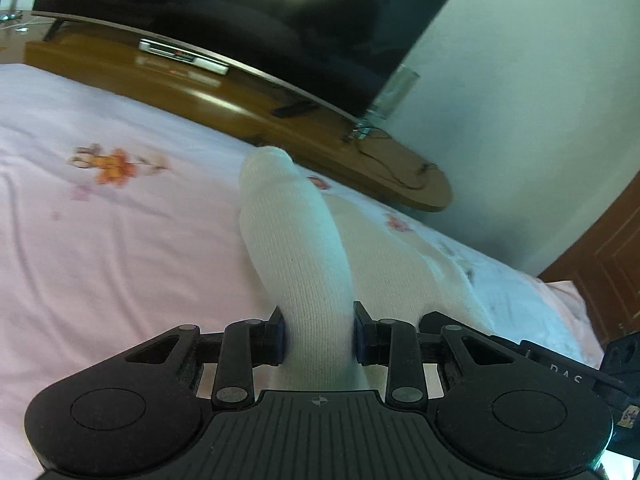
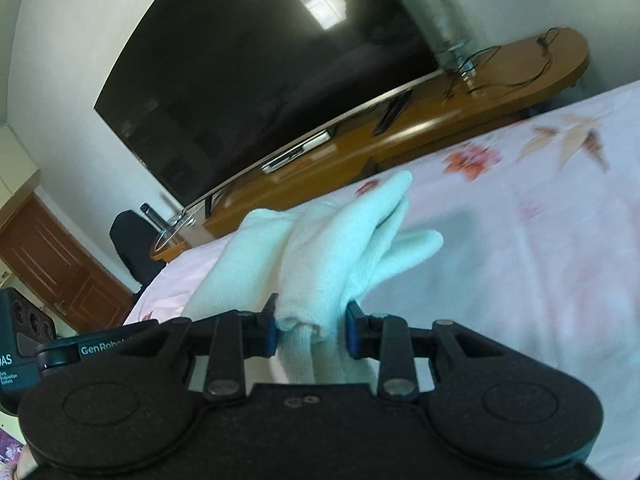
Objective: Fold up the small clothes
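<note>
- Broadly, the bed (image 1: 120,240) fills the lower part of both views, covered in a pale pink sheet printed with orange flowers.
- Behind the bed, a dark television (image 2: 260,80) stands on a long wooden TV stand (image 1: 280,120), with cables lying on the stand's far end.
- Lying on the sheet and lifted at the near end, the white sock (image 1: 296,240) stretches away from both cameras; in the right wrist view its fabric is bunched and doubled over, with loose ends pointing away.
- At the near edge of the left wrist view, the left claw (image 1: 319,336) pinches the sock between its blue pads.
- Likewise, the right claw (image 2: 311,328) is closed on the bunched end of the sock.
</note>
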{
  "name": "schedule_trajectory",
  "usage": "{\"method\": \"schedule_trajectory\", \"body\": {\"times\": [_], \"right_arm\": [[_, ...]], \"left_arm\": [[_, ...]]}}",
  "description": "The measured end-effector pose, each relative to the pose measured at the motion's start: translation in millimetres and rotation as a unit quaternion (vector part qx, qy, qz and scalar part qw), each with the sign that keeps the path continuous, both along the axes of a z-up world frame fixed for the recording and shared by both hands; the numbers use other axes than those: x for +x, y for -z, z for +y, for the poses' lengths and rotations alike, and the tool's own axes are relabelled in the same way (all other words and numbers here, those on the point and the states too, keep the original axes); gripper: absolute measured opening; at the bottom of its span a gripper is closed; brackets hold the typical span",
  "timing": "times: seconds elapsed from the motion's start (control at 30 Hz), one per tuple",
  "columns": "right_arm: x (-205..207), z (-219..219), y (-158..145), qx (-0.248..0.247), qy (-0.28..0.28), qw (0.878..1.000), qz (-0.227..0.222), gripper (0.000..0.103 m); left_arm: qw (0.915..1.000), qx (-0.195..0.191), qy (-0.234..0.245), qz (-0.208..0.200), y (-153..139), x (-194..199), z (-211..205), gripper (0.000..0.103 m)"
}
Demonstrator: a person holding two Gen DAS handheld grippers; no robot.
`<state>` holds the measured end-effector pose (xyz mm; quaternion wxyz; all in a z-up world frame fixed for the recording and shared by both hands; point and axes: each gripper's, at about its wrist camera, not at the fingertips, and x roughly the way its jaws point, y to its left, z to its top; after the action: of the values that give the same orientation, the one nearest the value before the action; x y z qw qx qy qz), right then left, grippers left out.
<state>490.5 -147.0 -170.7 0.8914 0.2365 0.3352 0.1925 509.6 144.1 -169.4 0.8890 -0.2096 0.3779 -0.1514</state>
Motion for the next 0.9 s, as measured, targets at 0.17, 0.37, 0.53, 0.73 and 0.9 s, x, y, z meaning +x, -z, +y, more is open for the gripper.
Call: {"method": "schedule_trajectory", "body": {"times": [0.17, 0.37, 0.53, 0.73, 0.9], "right_arm": [[5.7, 35.5, 16.8, -0.014, -0.004, 1.0, 0.001, 0.031], [4.3, 34.5, 41.2, -0.052, 0.027, 0.998, 0.038, 0.038], [-2.4, 29.5, 37.2, -0.071, 0.048, 0.995, 0.047, 0.051], [-12.6, 50.0, -7.7, -0.136, 0.049, 0.989, -0.044, 0.047], [0.5, 67.6, -1.1, -0.157, 0.019, 0.987, -0.034, 0.042]], "left_arm": [[0.9998, 0.016, -0.009, 0.011, 22.1, 6.2, 29.0, 0.032], [0.999, 0.023, -0.013, 0.036, 50.6, 5.9, 38.1, 0.053], [0.9981, 0.057, -0.022, 0.001, 26.6, -4.0, 36.5, 0.053], [0.9972, 0.071, -0.002, -0.025, 7.7, 16.4, 22.1, 0.053], [0.995, 0.099, -0.008, -0.008, 27.6, 28.9, 7.4, 0.053]]}}
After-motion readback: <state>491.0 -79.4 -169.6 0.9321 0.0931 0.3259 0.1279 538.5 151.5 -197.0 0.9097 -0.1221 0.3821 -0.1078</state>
